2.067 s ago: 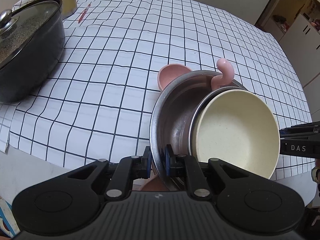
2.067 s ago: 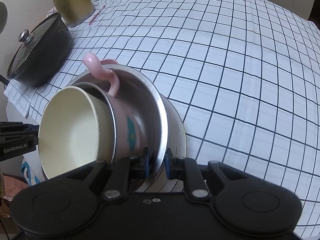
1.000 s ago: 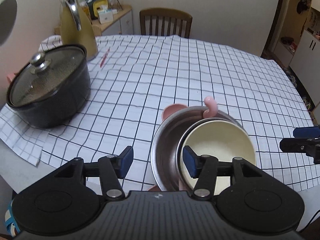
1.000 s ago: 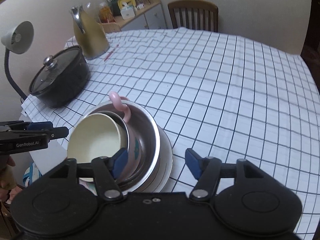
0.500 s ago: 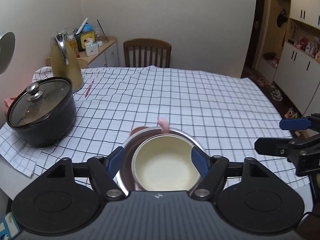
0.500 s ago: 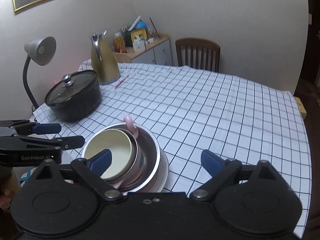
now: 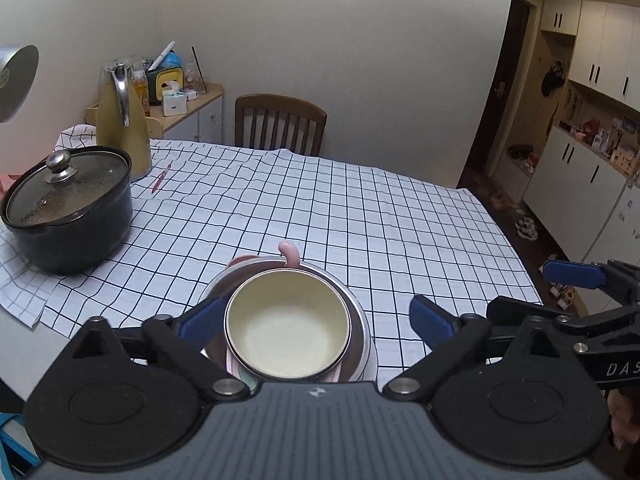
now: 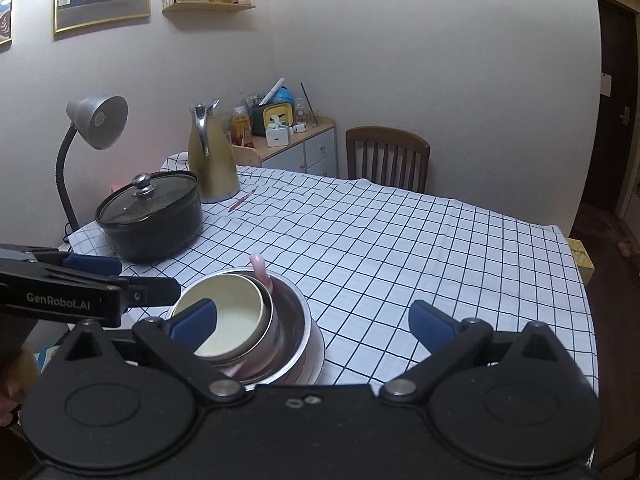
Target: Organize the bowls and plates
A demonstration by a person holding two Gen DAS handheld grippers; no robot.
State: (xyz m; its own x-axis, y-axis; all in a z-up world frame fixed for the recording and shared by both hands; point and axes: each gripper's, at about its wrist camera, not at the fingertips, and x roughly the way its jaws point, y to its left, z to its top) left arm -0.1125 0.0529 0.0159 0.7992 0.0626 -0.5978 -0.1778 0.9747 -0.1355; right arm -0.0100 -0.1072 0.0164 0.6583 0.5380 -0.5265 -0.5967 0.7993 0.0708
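The stack — cream bowl nested in a pink cup inside a steel bowl — sat at the near edge of the checked tablecloth. The left gripper had just been opening and stood fully spread, gripping nothing, the stack at its 12 o'clock between the fingers. The right gripper, likewise just opened wide and empty, had the stack at 10 o'clock.

Dim, warm indoor light from overhead. Soft shadows under pot. Strong fisheye bending at edges; corners vignetted black. Mild softness, no glare.
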